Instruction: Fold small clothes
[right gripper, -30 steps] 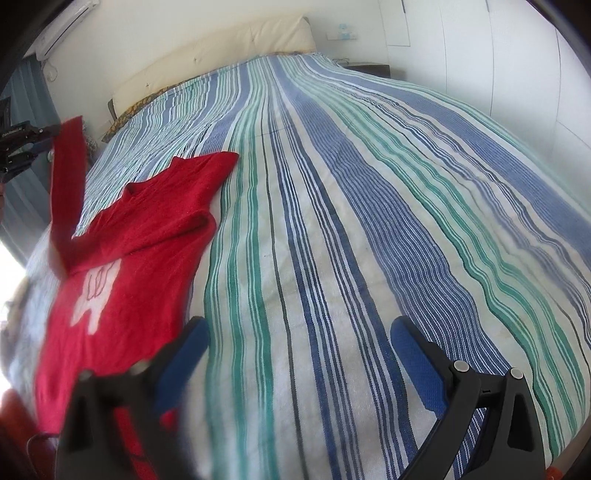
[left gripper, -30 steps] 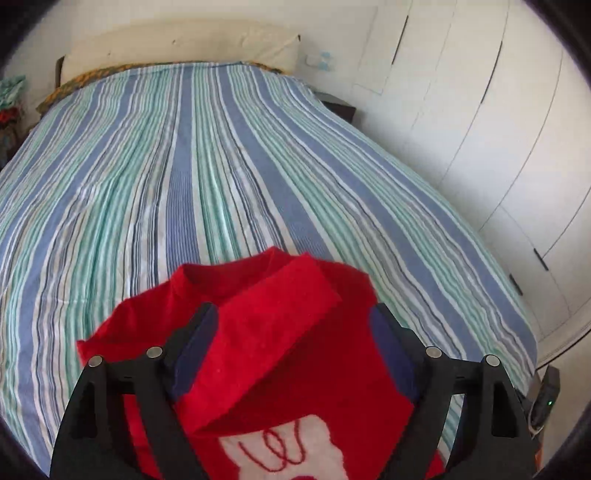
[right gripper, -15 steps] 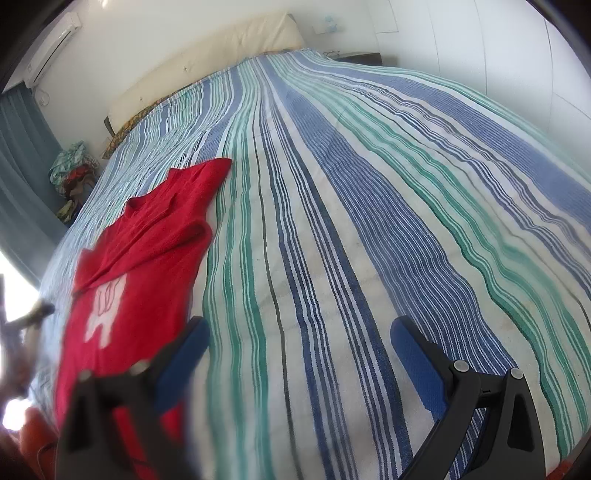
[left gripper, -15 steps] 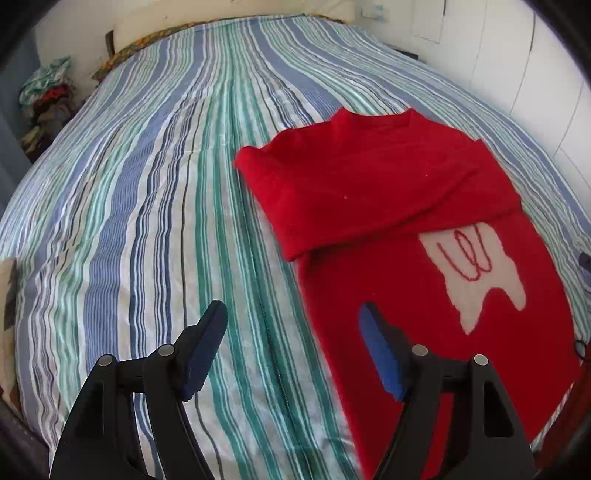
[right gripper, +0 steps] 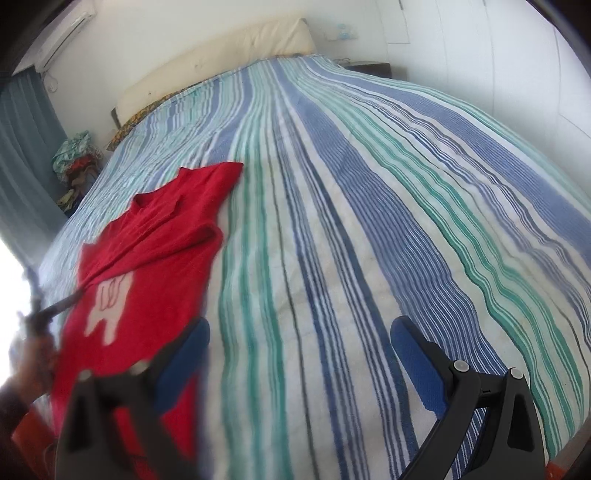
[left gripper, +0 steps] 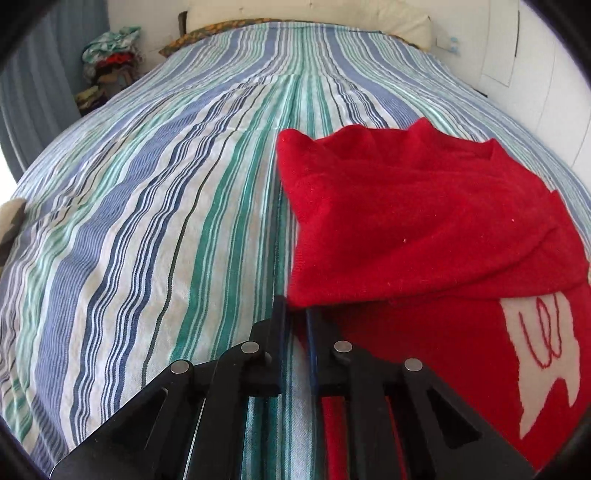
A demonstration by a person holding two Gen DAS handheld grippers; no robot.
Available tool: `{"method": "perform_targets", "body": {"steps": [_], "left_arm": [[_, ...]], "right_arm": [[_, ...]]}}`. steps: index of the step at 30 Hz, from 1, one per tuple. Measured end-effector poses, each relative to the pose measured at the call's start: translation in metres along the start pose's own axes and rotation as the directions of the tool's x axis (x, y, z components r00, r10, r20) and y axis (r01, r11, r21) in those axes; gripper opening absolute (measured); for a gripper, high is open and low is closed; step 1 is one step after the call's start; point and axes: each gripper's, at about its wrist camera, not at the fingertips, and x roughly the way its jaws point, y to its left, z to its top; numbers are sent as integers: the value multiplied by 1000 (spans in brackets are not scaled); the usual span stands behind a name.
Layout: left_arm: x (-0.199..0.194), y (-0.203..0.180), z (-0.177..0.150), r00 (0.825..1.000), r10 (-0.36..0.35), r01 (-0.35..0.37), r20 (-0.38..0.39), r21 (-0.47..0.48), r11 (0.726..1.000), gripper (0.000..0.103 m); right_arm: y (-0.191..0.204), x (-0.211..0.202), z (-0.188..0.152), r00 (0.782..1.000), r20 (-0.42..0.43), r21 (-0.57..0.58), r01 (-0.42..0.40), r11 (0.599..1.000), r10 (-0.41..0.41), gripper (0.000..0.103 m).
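Sweater: red sweater (left gripper: 424, 229) flat on bed (left gripper: 147, 221).
Left gripper (left gripper: 295, 314): clenched — at sweater's folded edge; grasp cannot be told.
Right gripper (right gripper: 299, 347): released — sweater to its left.

A wide bed covered in a blue, green and white striped cotton bedspread (right gripper: 369, 206) fills the room. At its head stands a cream padded headboard (right gripper: 221, 55) against a white wall (right gripper: 177, 22). White panelled wardrobe doors (right gripper: 524, 55) run along one side. On the other side hangs a grey-blue curtain (left gripper: 40, 88), beside a heap of mixed coloured clothes (left gripper: 107, 62). Bright daylight washes in by the curtain.
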Motion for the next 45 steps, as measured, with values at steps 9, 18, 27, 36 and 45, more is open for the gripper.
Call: {"method": "perform_targets", "body": {"steps": [9, 18, 27, 36, 45], "left_arm": [[3, 6, -5, 999, -47, 47, 8, -43, 998, 10], [4, 15, -8, 995, -95, 96, 22, -83, 992, 12], [-8, 17, -7, 996, -86, 86, -1, -76, 993, 28], [-85, 51, -57, 999, -35, 31, -30, -115, 993, 91], [-102, 61, -100, 999, 35, -40, -38, -144, 989, 96]], "right_arm": [[95, 119, 133, 822, -166, 300, -484, 822, 545, 63], [128, 219, 116, 893, -254, 374, -264, 889, 372, 4], [137, 189, 88, 931, -246, 209, -219, 953, 268, 37], [92, 53, 68, 996, -22, -221, -92, 971, 89, 81], [12, 2, -6, 991, 56, -200, 128, 971, -119, 81]]}}
